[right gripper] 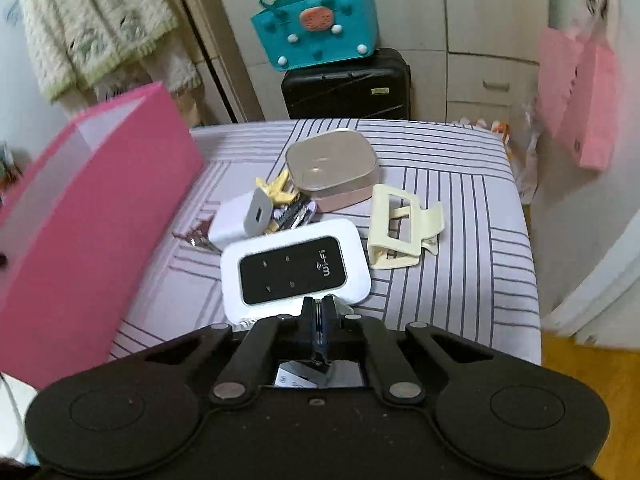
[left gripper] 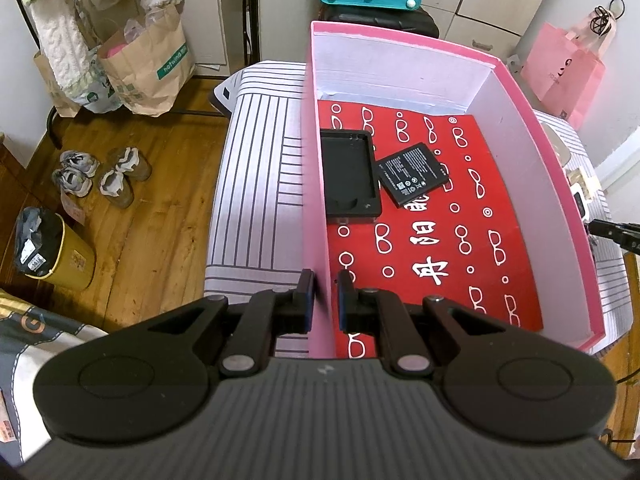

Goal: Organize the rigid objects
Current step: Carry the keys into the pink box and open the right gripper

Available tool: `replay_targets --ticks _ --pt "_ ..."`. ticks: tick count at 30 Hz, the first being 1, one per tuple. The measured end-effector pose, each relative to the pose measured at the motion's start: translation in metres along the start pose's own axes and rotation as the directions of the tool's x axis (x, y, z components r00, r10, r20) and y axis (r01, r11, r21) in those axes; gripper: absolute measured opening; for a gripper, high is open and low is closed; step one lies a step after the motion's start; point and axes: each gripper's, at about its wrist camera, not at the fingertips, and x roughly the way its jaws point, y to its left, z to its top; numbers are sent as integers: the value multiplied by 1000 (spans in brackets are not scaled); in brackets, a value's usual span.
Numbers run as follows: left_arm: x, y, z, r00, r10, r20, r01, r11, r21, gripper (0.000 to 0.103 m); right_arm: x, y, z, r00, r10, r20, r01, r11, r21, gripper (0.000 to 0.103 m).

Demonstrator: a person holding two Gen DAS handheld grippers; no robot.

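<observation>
The left gripper points steeply down at the near end of the pink box. Its two fingers are pinched on the box's thin left wall, one finger outside and one inside. The box sits on the striped cloth. Inside it, on the red paper with white glasses drawn on it, lie a black tray and a flat black battery. The battery's corner is touching the tray or just beside it; I cannot tell which.

To the right of the box, the right gripper also tips down toward the cloth. Its fingers are squeezed tight together, with only a thin sliver between them, and I cannot tell what that is. Its tips are at the near edge of the white Wi-Fi box. Whether they touch it I cannot tell.

Behind the Wi-Fi box lies a white charger plug. Further right are a round tan case and a cream hair clip.
</observation>
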Motion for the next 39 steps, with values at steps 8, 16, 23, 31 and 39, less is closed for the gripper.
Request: replay_targets --ticks 8,16,23,31,39 --pt "0 0 2 1000 2 -5 -1 1000 25 10 -22 16 12 997 71 26 -71 997 -15 5" --pt "-4 -1 -1 1000 -1 20 0 1000 29 8 -58 62 38 987 125 96 -110 982 -152 5" --pt "-4 -2 -1 1000 -1 26 0 999 40 8 -84 117 67 965 225 134 -178 938 -298 5" --pt "-5 -3 -1 1000 -3 28 1 998 55 8 -83 183 82 926 368 88 -300 856 -422 5" --pt "-4 0 -2 999 -20 31 18 998 56 9 -32 239 73 893 442 -81 -429 785 -447 5"
